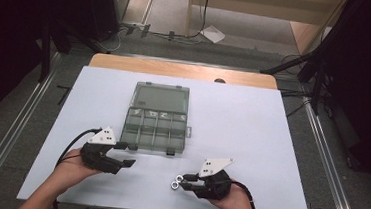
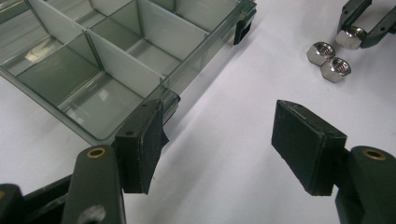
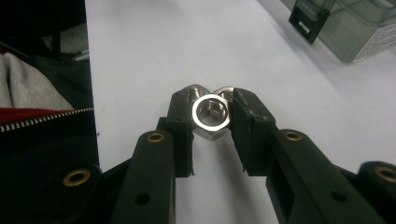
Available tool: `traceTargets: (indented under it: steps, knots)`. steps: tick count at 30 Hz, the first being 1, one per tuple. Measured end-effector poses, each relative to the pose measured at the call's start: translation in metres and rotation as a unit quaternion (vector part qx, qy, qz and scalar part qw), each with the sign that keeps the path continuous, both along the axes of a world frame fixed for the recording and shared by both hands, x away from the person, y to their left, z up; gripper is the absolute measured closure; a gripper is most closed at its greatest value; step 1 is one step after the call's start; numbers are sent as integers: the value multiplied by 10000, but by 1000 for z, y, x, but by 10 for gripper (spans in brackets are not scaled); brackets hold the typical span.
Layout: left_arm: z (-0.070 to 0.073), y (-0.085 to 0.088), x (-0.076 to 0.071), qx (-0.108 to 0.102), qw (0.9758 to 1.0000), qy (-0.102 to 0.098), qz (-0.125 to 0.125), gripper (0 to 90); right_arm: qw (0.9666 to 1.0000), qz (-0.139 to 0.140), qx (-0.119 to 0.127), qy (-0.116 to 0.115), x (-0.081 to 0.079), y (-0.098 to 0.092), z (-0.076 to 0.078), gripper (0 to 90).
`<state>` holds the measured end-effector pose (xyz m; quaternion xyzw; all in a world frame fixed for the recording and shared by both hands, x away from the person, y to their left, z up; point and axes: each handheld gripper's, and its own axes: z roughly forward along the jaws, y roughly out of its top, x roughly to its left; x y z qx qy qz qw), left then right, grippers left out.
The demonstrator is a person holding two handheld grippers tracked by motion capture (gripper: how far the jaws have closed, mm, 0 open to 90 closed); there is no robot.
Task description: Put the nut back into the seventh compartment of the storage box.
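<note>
The right gripper (image 3: pixel 211 122) has its jaws pinched on a steel nut (image 3: pixel 210 115), gripped across its sides just above the table (image 1: pixel 252 120) at about five o'clock from the clear plastic box (image 1: pixel 155 127). Two more nuts (image 2: pixel 329 62) lie touching each other just beyond it. The nut looks small, hard and slick — dense for its size, likely to twist out unless held flat-to-flat. The left gripper (image 2: pixel 219 140) rests with jaws spread and empty at the box's seven o'clock corner.
</note>
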<state>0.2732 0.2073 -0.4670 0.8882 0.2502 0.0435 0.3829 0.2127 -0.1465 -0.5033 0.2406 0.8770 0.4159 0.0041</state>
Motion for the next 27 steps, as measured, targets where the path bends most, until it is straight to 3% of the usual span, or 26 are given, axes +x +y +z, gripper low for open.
traceTargets:
  steps: [27]
  knots:
    - [-2, 5, -1, -34, 10000, 54, 30, 344, 9994, -240, 201, 134, 18, 8, 9, 711]
